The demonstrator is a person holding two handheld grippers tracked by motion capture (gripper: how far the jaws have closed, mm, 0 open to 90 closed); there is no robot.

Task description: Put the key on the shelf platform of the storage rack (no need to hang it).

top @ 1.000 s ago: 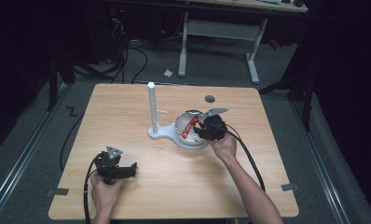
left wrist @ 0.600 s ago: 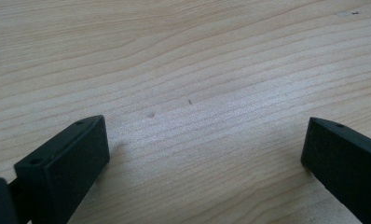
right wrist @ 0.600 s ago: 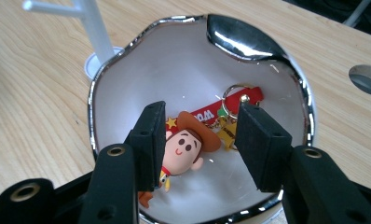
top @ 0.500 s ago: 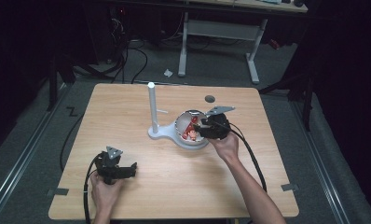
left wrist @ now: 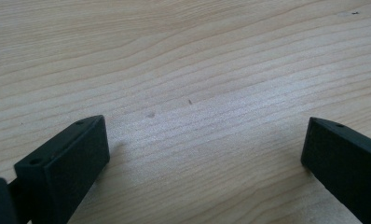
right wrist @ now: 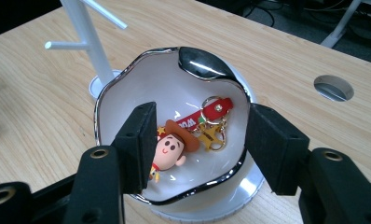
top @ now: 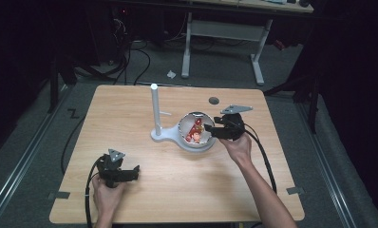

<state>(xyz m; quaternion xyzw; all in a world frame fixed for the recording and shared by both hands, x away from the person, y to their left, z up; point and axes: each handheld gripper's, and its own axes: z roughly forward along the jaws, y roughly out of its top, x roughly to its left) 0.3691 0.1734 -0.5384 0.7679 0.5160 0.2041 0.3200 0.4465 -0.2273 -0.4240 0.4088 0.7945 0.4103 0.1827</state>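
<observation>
My right gripper (right wrist: 200,144) has its 2 fingers (right wrist: 139,140) spread, poised over the white bowl (right wrist: 127,100), straddling the cowboy keychain (right wrist: 176,142) lying inside it. The bowl sits on the base of a white stand (top: 155,111) mid-surface (top: 130,104). My left gripper (left wrist: 204,154) rests low near the front edge, fingers (left wrist: 76,154) spread wide over bare wood.

White bowl (right wrist: 127,88) with silver rim, red-strapped keychain (right wrist: 193,133) with brown hat, pale woodgrain table (top: 130,109), white stand (top: 155,111)
</observation>
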